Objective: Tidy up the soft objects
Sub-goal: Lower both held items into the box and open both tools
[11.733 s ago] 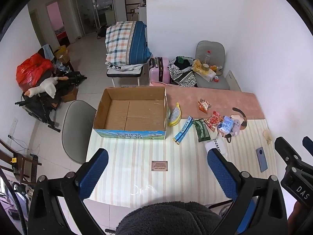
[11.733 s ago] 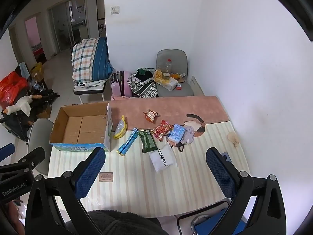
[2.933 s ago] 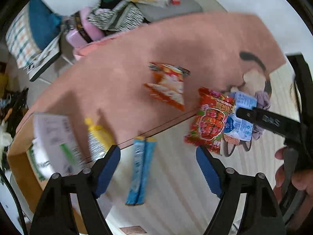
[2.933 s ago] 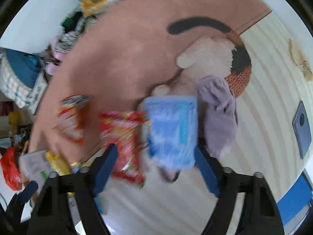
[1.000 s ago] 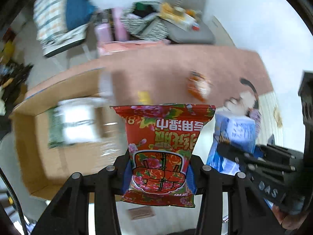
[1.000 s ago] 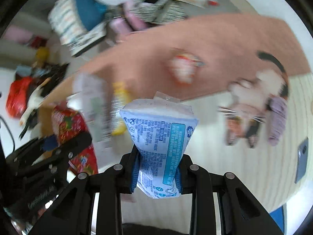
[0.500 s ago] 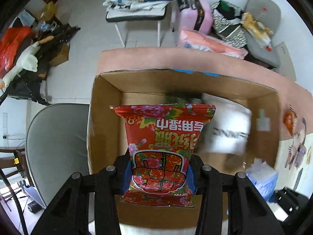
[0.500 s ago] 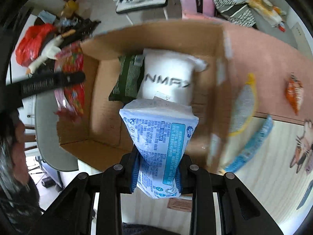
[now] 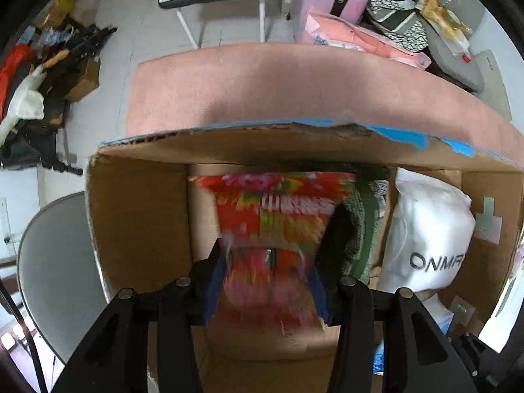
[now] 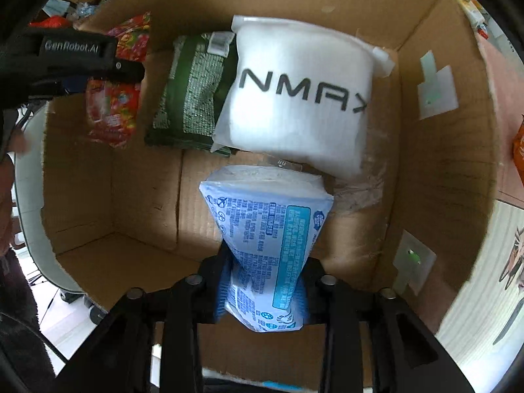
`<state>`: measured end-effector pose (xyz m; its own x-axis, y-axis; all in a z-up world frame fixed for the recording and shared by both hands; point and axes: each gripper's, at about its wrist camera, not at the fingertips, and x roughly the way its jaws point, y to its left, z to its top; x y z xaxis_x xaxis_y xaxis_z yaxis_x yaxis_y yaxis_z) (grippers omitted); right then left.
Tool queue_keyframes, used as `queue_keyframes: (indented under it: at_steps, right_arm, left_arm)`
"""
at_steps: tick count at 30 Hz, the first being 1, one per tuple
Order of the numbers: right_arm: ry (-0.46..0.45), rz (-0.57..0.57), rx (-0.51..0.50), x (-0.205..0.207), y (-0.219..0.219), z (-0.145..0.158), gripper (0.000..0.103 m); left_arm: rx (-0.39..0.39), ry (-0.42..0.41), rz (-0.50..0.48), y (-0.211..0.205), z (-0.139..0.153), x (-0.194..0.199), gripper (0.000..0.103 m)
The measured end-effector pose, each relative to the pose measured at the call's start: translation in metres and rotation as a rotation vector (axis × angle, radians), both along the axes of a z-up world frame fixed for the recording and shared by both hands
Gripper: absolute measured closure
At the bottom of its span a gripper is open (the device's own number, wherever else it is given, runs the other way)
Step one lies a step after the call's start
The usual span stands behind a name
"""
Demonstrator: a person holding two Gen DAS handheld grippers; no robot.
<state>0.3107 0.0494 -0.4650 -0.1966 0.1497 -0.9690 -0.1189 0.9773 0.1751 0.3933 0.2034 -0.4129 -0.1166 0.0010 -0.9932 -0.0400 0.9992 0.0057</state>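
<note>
My left gripper (image 9: 267, 281) is shut on a red flowered snack bag (image 9: 275, 226) and holds it inside the cardboard box (image 9: 137, 209), near its left wall. My right gripper (image 10: 262, 281) is shut on a light blue tissue pack (image 10: 265, 245) and holds it over the box floor (image 10: 144, 196). A white ONMAX pouch (image 10: 294, 98) and a green packet (image 10: 193, 95) lie in the box. The left gripper and its red bag (image 10: 111, 108) show at upper left in the right wrist view.
The box stands on a table with a pink mat (image 9: 294, 88) behind it. A grey chair (image 9: 55, 262) is left of the box. An orange snack bag (image 10: 517, 150) lies outside the box at right. Floor clutter lies beyond.
Both grippers have moved down into the box with their packs. The red bag now blurs with motion.
</note>
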Motion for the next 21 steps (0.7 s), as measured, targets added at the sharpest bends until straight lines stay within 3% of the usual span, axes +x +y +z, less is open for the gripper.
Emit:
queue_keyframes:
  at_steps: [1,2,3,7,10,13,15,21]
  right_arm:
    - [0.009,-0.003,-0.011,0.000,0.001,-0.004,0.042]
    - [0.006,-0.009,-0.018,-0.001,0.000,-0.004,0.024]
    - [-0.005,-0.012,-0.024,-0.001,-0.001,-0.002,0.013]
    - [-0.019,-0.027,-0.024,-0.006,-0.004,0.007,0.012]
    - [-0.040,-0.034,-0.034,-0.009,-0.007,0.017,0.000]
    - [-0.069,-0.052,-0.045,-0.008,-0.014,0.034,0.000]
    - [-0.092,-0.061,-0.054,-0.011,-0.020,0.043,0.000]
    - [-0.153,-0.069,-0.079,-0.022,-0.032,0.069,0.000]
  left_arm:
    - [-0.010,0.005,0.014,0.001,-0.001,0.000,0.056]
    - [-0.023,0.008,0.029,0.003,0.000,0.000,0.053]
    - [-0.040,0.003,0.047,0.005,0.003,-0.001,0.046]
    - [-0.030,-0.041,0.035,0.004,0.020,-0.007,0.035]
    - [-0.030,-0.068,0.036,0.004,0.034,-0.018,0.028]
    - [-0.035,-0.090,0.042,0.005,0.046,-0.034,0.017]
    - [-0.033,-0.111,0.040,0.006,0.054,-0.045,0.003]
    - [-0.039,-0.179,0.044,0.006,0.080,-0.088,0.002]
